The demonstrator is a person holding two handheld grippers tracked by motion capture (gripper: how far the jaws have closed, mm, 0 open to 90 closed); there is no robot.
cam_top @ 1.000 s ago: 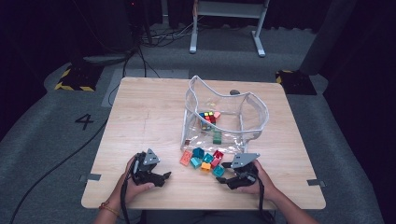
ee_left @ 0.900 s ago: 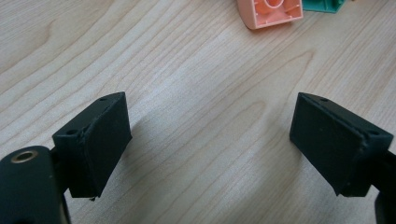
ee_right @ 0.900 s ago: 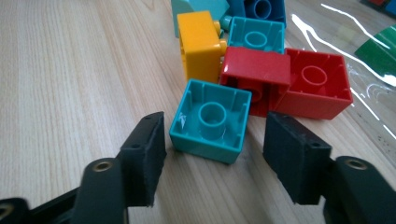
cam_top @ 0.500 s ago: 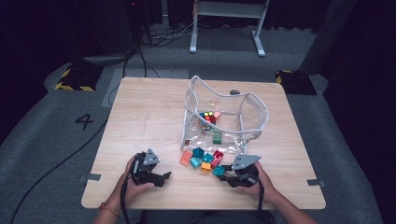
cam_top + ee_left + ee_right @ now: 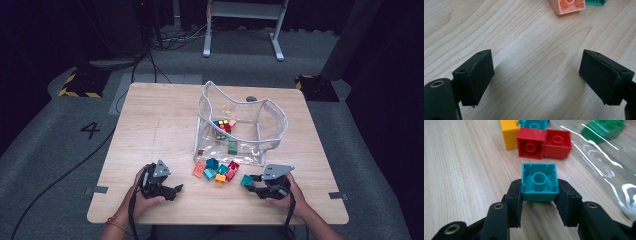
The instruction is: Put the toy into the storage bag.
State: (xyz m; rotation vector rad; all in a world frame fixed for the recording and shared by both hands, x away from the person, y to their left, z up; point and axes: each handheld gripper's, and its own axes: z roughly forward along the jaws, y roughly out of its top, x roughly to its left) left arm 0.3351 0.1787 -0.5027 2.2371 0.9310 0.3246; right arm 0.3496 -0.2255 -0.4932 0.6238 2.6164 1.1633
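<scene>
Teal block (image 5: pixel 539 182) clamped between right gripper (image 5: pixel 539 203) fingers, held level over table (image 5: pixel 461 170)

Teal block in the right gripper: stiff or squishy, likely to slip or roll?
Teal block looks like hollow moulded plastic: probably rigid and light. Right gripper pads press its flat sides, so slipping seems unlikely. Square shape shouldn't roll.

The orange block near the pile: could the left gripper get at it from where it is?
Probably yes. The left gripper is open, with bare table between it and the orange block just ahead.
</scene>
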